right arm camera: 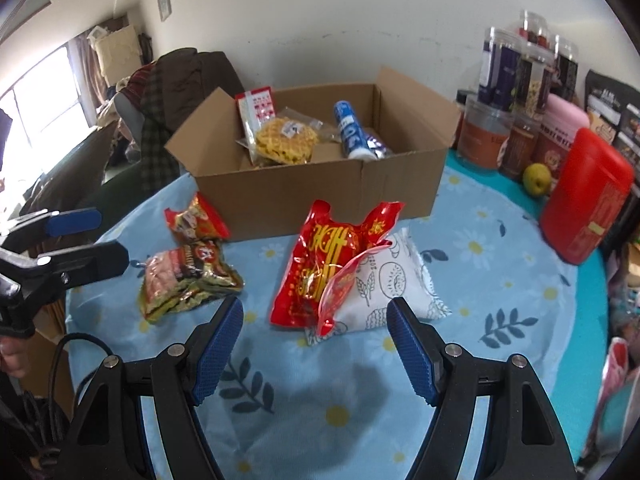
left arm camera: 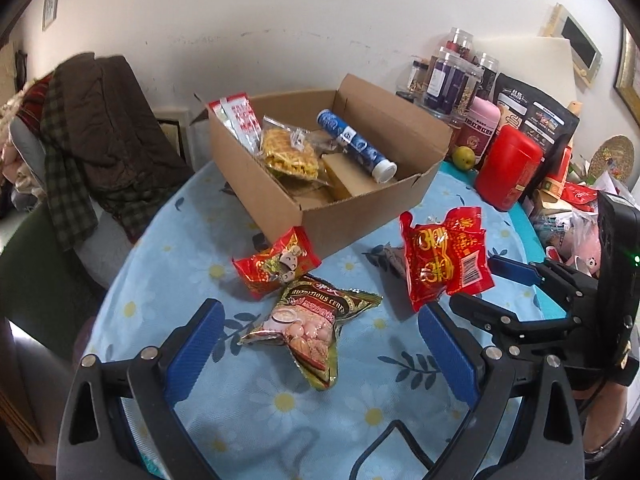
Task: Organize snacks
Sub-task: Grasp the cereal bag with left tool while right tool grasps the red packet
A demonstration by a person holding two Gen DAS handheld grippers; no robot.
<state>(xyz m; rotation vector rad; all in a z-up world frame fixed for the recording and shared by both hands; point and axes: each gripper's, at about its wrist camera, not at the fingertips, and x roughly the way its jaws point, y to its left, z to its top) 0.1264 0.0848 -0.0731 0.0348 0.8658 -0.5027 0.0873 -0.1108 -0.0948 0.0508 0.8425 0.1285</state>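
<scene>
While both tools hang empty above the flowered cloth of the desk [left arm camera: 248, 412], the sorting looks partly done. Nearest the left tool [left arm camera: 316, 344], whose blue pads stand apart, lies the gold cereal packet [left arm camera: 310, 324], just ahead of the gap between them. Nearest the right tool [right arm camera: 316, 344], also spread apart and gripping nothing, lie the large red packet [right arm camera: 320, 264] and the white patterned packet [right arm camera: 400, 280]; the red one overlaps the white. Touching the cereal packet's far end sits a small red packet [left arm camera: 276, 266], close against the front wall of the cardboard box [right arm camera: 312, 196].

That makes four packets loose on the cloth, still to be put away, I judge. Beyond them the box already holds three visible items: one red-and-white packet [right arm camera: 256, 110], one bag of yellow waffle biscuits [right arm camera: 284, 142] and one blue tube [left arm camera: 356, 142]. Anything underneath them is hard to tell. Farthest back, jars and a red canister [left arm camera: 508, 166] stand by the wall.
</scene>
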